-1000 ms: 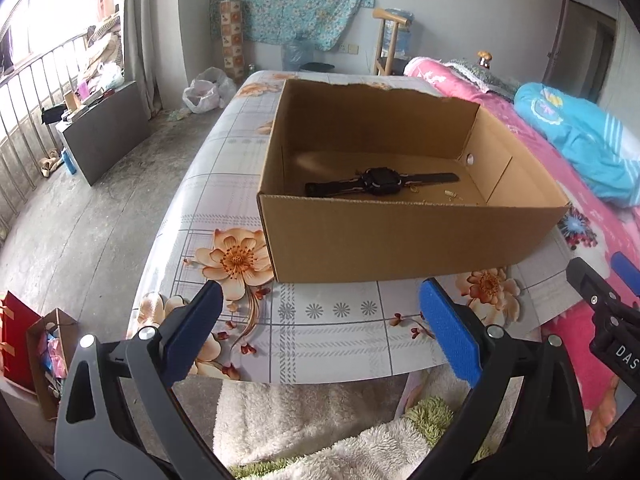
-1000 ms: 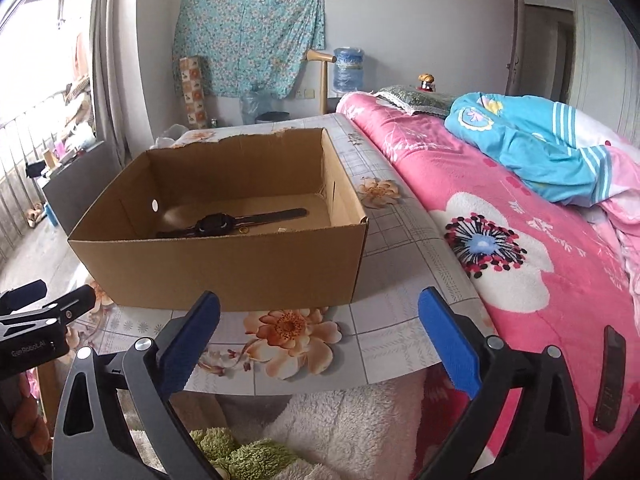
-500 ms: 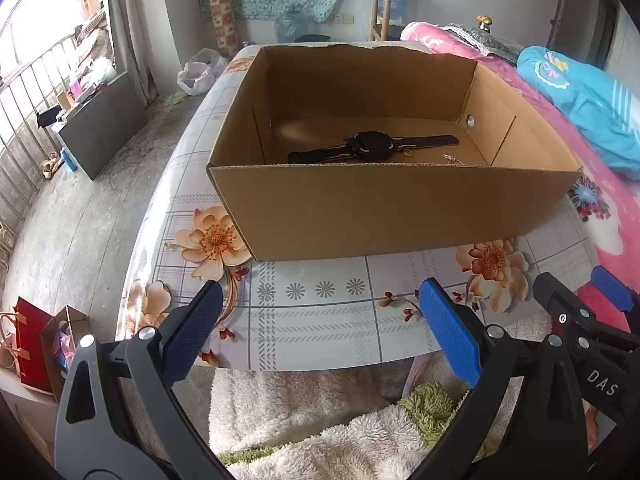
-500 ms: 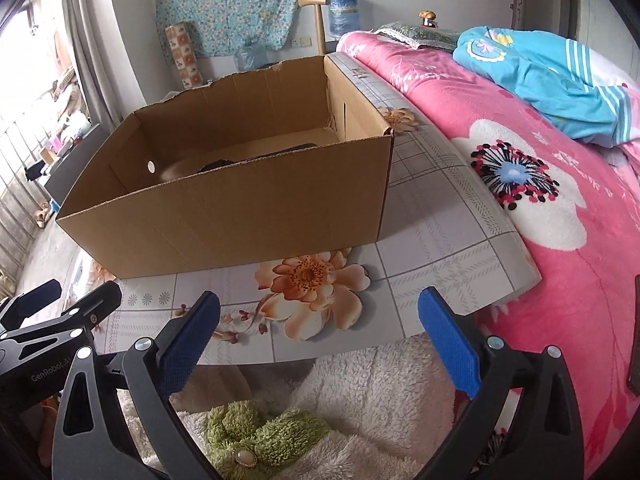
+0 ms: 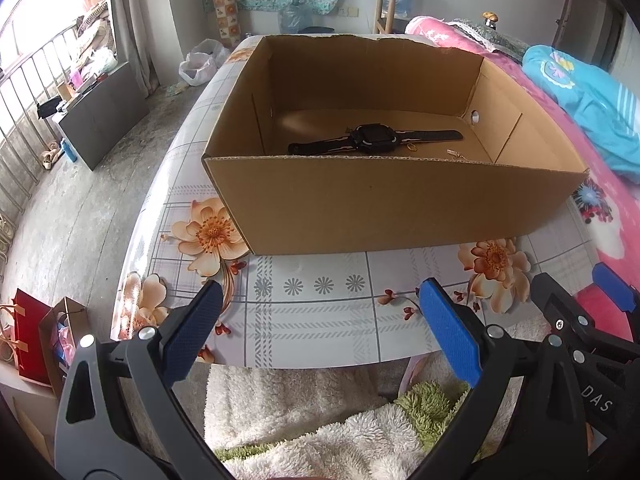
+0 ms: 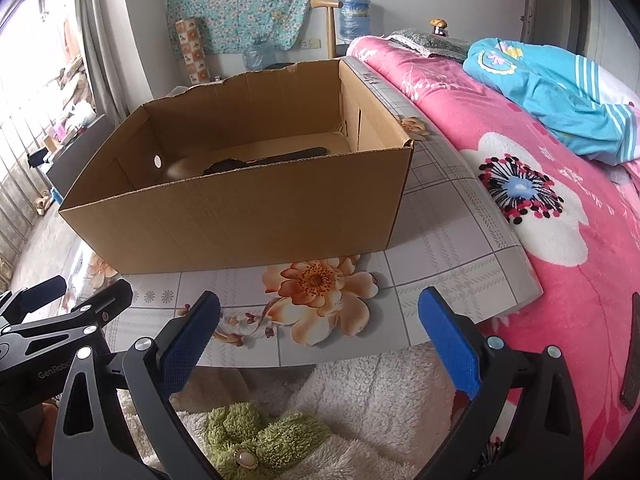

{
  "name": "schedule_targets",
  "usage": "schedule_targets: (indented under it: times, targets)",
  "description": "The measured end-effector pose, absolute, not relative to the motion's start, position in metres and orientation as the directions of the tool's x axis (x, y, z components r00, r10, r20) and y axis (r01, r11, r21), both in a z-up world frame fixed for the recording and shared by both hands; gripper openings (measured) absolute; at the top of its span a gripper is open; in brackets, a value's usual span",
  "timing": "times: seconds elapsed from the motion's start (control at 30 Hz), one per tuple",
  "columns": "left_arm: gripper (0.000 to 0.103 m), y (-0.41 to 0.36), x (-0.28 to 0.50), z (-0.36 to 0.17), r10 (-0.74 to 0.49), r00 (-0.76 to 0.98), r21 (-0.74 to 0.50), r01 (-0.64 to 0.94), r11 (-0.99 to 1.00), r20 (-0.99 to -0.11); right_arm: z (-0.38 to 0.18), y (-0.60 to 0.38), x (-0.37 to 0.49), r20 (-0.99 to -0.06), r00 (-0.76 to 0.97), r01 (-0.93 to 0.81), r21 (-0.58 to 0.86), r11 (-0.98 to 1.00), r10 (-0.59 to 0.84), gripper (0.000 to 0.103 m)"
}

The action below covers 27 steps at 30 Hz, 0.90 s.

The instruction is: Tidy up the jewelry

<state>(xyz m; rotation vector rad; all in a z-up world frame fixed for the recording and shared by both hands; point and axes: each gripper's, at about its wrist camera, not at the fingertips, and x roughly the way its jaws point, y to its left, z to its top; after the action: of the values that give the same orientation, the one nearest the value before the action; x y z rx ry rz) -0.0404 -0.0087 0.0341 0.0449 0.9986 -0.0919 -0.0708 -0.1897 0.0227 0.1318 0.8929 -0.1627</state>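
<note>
We see a bed (image 6: pixel 560 208) under a pink flowered blanket along the right side of the room, with a blue striped quilt (image 6: pixel 552 92) bunched on it. Beside the bed stands a table (image 5: pixel 320 312) covered in a cloth printed with orange flowers. On the table rests an open cardboard box (image 5: pixel 384 204), its near wall facing both cameras and its far rim torn unevenly.

Inside the box, on the floor toward the back, lies a black watch (image 5: pixel 374 141) with its strap stretched flat from left to right. Just in front of the watch's right half we note a small gold ring (image 5: pixel 412 148) and, near it, a thin pale chain (image 5: pixel 454 155); both are too small to describe further. In the right wrist view only the top of the watch (image 6: pixel 264 160) shows over the box's near wall.

We hold the left gripper (image 5: pixel 316 332) above the table's near edge, short of the box, with its blue-padded jaws wide apart and nothing between them. The right gripper (image 6: pixel 320 332) sits likewise at the near edge, to the right of the left one, jaws spread and empty. Each gripper appears at the margin of the other's view.

Below the grippers lies fluffy white fabric (image 6: pixel 360 408) with a green plush trim (image 6: pixel 256 432) bearing a small pearl-like button (image 6: pixel 245 459). A dark flat remote (image 6: pixel 632 352) lies on the blanket at the far right.
</note>
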Motion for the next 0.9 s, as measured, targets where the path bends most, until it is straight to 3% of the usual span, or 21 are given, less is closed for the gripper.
schedule_targets:
  times: [0.9]
  targets:
    - [0.095,-0.0078,-0.0395,0.0338,-0.049,0.531,-0.001,0.089,0.996,-0.846,0.0256,-0.1867,-0.0669,-0.781,0.619,0.194,0.049,0.980,-0.084,0.097]
